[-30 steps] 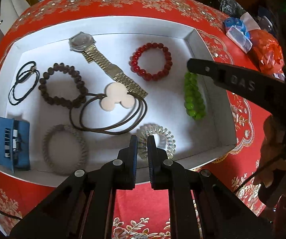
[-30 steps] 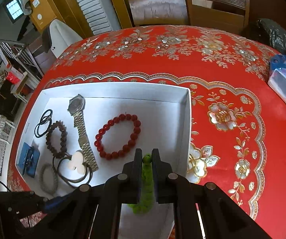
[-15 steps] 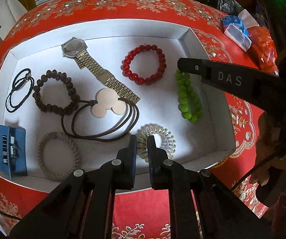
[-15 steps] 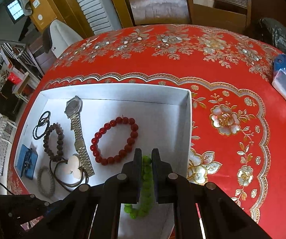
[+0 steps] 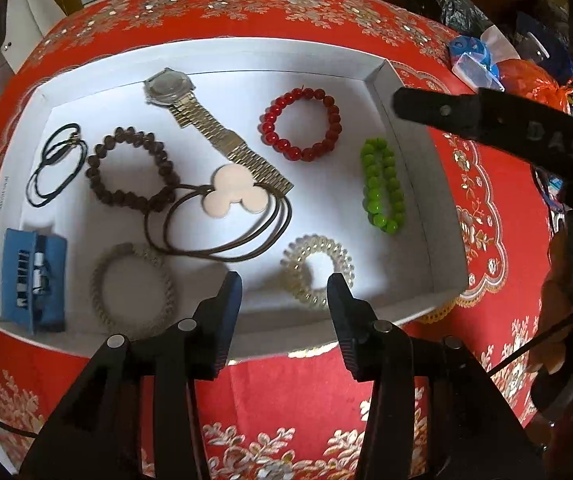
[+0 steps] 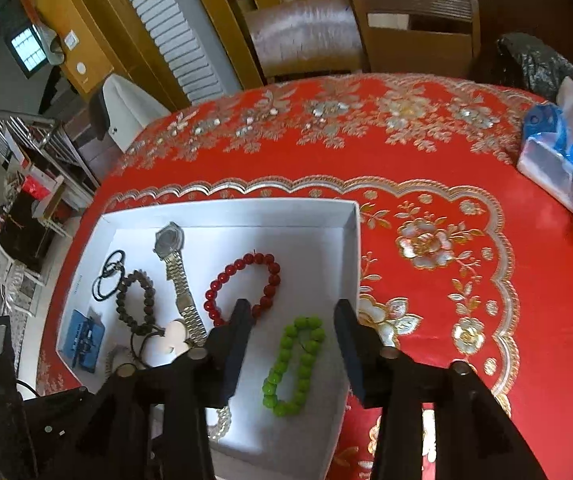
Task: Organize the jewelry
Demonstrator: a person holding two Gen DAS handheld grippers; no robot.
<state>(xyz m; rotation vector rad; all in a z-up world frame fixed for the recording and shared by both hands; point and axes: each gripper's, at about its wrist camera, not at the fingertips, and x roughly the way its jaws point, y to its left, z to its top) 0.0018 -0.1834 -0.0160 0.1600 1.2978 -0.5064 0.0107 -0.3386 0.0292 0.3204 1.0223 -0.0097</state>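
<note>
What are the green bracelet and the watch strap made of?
The green bracelet looks like glossy round beads, glass or plastic: each bead shows a bright highlight, but the look cannot settle which. The watch strap looks like polished metal, pale gold in tone, made of small ridged links that glint.

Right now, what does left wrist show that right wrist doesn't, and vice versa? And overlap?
Only the left wrist view shows the orange bag, the whole clear spiral hair tie and the whole grey braided bracelet.

Only the right wrist view shows the wooden chairs behind the table and the metal rack on the floor.

Both show the white tray, watch, red bead bracelet, green bead bracelet, brown bead bracelet and blue clip.
</note>
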